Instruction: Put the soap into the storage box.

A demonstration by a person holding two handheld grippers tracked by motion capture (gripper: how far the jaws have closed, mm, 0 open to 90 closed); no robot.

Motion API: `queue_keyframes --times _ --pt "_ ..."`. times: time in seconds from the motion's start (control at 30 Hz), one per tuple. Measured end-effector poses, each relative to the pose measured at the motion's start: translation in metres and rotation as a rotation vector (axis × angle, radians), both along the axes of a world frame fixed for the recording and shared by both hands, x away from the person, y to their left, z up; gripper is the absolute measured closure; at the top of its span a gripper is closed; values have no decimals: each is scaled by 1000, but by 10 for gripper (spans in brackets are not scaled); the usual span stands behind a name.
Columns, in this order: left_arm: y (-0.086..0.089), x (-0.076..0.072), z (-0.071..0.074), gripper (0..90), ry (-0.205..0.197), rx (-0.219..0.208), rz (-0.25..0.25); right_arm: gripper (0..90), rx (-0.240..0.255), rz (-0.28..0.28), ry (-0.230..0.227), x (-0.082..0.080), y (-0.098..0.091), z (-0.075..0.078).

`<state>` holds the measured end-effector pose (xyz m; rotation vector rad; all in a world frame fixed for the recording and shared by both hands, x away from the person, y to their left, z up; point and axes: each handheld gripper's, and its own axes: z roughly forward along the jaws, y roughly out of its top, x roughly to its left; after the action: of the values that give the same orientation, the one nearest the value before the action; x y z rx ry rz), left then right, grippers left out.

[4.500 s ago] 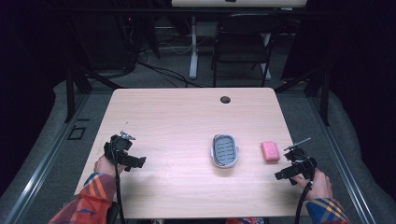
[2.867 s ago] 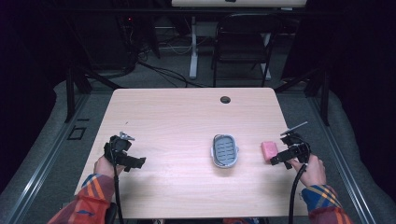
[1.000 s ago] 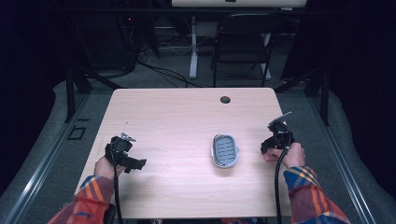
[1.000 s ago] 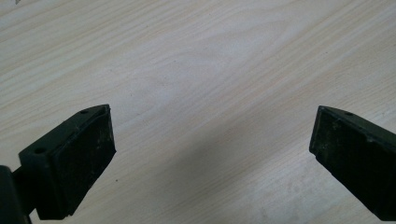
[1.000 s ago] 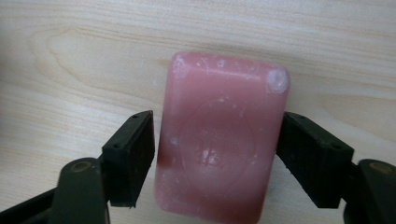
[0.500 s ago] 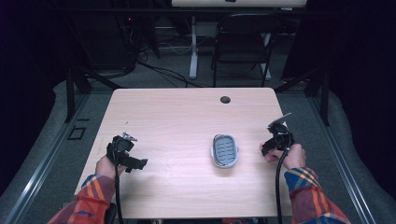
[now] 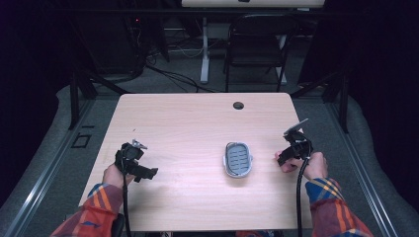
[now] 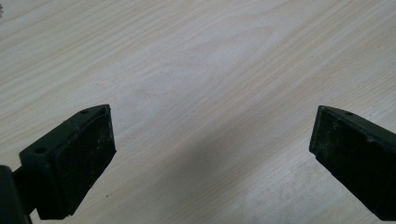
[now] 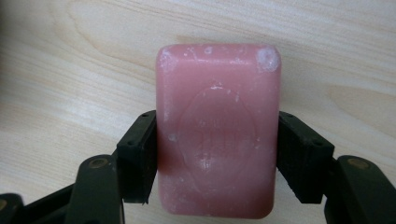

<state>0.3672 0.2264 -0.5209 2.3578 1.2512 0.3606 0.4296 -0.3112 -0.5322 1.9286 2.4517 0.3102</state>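
A pink soap bar (image 9: 218,130) lies flat on the wooden table (image 7: 188,123), right of a grey ribbed soap dish (image 7: 238,175). My right gripper (image 9: 217,154) has its pads pressed against the bar's two long sides; its jaws have just been closing on it. In the high view the right gripper (image 7: 287,157) sits near the table's right edge and covers most of the bar. My left gripper (image 7: 144,169) rests low over the front left of the table. Its jaws stand wide apart over bare wood in the left gripper view (image 8: 212,140).
A round cable hole (image 7: 238,105) sits near the table's far edge. A black chair (image 7: 257,44) and cables stand on the floor behind the table. The dish lies about a hand's width left of the right gripper.
The right gripper came from the front right corner up to the soap, which lay bare before, and now covers it. Over the last second it stayed put. The left gripper has not moved.
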Motion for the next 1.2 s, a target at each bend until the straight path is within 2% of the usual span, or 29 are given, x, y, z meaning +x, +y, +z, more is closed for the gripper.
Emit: queue_keyframes --times 0.13,0.17,0.23,0.3,0.33,0.37,0.47,0.5,0.6,0.67,0.77,0.83,0.93,1.03,1.07,1.13,1.2 --pt "1 0 -1 2 3 -2 -2 367 20 3 -11 -1 1 3" --pt "1 1 -1 2 6 -1 -6 367 15 9 8 -1 1 5" --pt "-1 0 -1 2 3 1 -10 367 13 4 -18 -2 4 4" --pt "-1 0 -1 2 4 3 -17 367 11 29 -9 -1 5 6" --pt "-1 0 -1 2 4 3 -19 368 11 22 -21 -2 6 6" --pt "-1 0 0 2 5 5 -21 368 7 33 -8 -2 7 7" --pt "0 -1 -1 2 3 6 -20 368 3 49 -7 -2 9 9" --pt "1 -1 -1 2 4 4 -20 368 -23 79 24 -1 8 12" --pt "1 -1 -1 2 3 0 -19 369 16 53 -5 -3 12 9" --pt "0 -1 -1 2 5 4 -23 369 14 50 -11 -3 14 10" --pt "0 -1 -1 2 4 5 -23 369 12 62 -17 -4 16 12" --pt "0 -1 -1 2 6 5 -22 369 14 85 -3 -3 16 15" --pt "0 -1 -1 2 6 7 -22 369 24 74 -18 -4 19 15" --pt "-1 -1 -2 2 8 9 -24 370 12 102 3 -3 19 18" --pt "-1 -1 -2 2 7 10 -24 370 21 85 -20 -5 22 17" --pt "-2 0 -2 2 2 9 -22 370 22 102 -7 -4 21 19" --pt "-2 0 -2 2 2 12 -25 370 25 108 -14 -5 23 21"
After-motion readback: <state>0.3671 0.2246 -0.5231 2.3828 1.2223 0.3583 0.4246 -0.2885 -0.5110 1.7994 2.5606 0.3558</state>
